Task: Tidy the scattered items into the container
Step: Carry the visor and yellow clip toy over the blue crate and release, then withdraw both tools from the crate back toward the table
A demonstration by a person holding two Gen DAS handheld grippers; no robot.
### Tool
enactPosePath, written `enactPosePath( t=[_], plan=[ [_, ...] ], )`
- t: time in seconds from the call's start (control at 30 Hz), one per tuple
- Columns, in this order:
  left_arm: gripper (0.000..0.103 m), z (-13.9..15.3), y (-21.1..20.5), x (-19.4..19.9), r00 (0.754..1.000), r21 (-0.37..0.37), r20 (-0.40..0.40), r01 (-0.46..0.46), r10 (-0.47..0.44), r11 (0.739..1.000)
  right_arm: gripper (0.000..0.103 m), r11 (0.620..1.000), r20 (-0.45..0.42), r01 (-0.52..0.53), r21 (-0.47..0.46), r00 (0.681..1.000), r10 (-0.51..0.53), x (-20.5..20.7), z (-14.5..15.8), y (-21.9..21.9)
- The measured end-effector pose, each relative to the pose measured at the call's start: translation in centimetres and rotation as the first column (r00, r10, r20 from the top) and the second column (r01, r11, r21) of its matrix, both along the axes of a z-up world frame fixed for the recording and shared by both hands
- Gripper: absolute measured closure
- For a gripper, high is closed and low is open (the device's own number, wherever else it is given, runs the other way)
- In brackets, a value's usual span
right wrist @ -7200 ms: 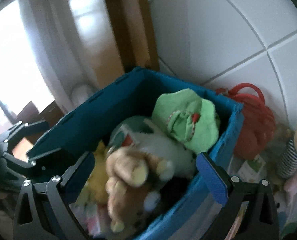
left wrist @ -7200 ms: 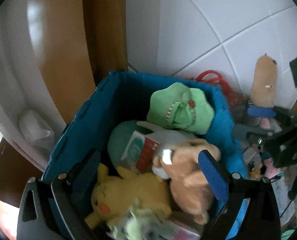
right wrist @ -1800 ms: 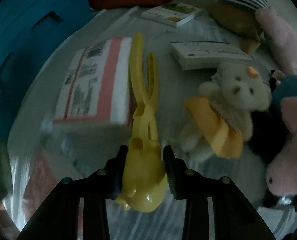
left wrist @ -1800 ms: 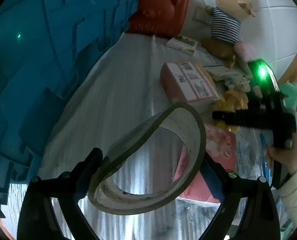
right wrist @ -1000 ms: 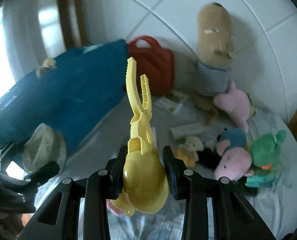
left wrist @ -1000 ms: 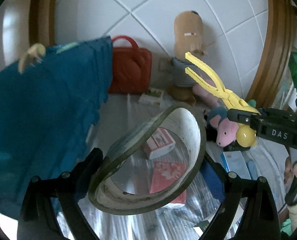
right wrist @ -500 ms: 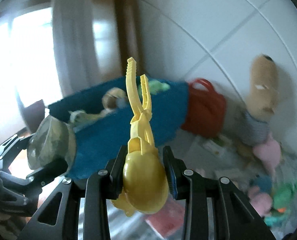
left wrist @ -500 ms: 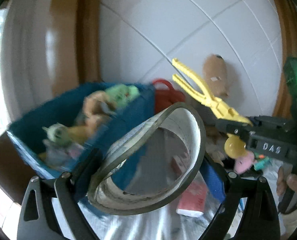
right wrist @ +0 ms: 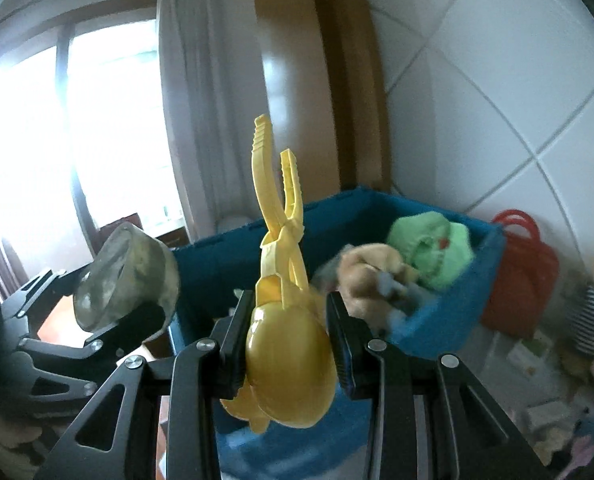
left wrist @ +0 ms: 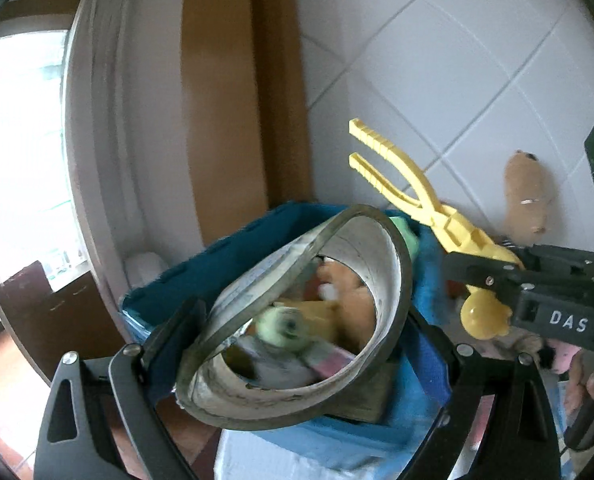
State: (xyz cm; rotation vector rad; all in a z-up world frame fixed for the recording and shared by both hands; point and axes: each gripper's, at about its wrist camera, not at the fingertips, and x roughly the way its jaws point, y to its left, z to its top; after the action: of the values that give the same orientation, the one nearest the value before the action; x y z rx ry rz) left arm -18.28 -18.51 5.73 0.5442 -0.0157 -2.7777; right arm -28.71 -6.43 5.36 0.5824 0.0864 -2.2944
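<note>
My left gripper is shut on a large roll of clear tape, squeezed into an oval, held just in front of the blue container. Through the roll I see plush toys in the container. My right gripper is shut on a yellow plastic tong toy by its round ball end, its handles pointing up. The blue container lies beyond it, holding a green plush and a tan plush. The tong toy and right gripper show in the left view; the tape roll in the right view.
A red toy case stands right of the container against the white tiled wall. A tan plush in a striped shirt leans on the wall. Small boxes lie on the surface at the right. A wooden door frame and curtain stand behind.
Both grippers lifted their items off the surface and swung left and up toward the container, whose open top has come into view in front of them. Grips are unchanged.
</note>
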Motion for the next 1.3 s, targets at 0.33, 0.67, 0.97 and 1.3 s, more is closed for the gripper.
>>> enactPosePath(
  t=[0.33, 0.67, 0.97, 1.3],
  plan=[
    [0.008, -1.6, -10.6, -7.1, 0.995, 0.067, 0.087, 0.042, -0.047, 0.997, 0.068, 0.995, 0.032, 0.076, 0.06, 0.996, -0.078, -4.4, -1.5, -9.4],
    [0.0, -3.7, -11.3, -11.0, 0.981, 0.098, 0.125, 0.135, -0.147, 0.986, 0.003, 0.966, 0.039, 0.233, 0.113, 0.97, -0.239, -7.3, -2.4, -9.0],
    [0.0, -4.1, -11.2, -11.3, 0.979, 0.119, 0.132, 0.141, -0.156, 0.983, 0.0, 0.953, 0.033, 0.264, 0.146, 0.962, -0.271, -7.0, -2.8, -8.1],
    [0.0, -3.0, -8.1, -7.2, 0.984, 0.14, 0.079, 0.145, -0.157, 0.979, 0.0, 0.944, -0.029, 0.294, 0.149, 0.956, -0.293, -2.9, -2.5, -4.0]
  ],
)
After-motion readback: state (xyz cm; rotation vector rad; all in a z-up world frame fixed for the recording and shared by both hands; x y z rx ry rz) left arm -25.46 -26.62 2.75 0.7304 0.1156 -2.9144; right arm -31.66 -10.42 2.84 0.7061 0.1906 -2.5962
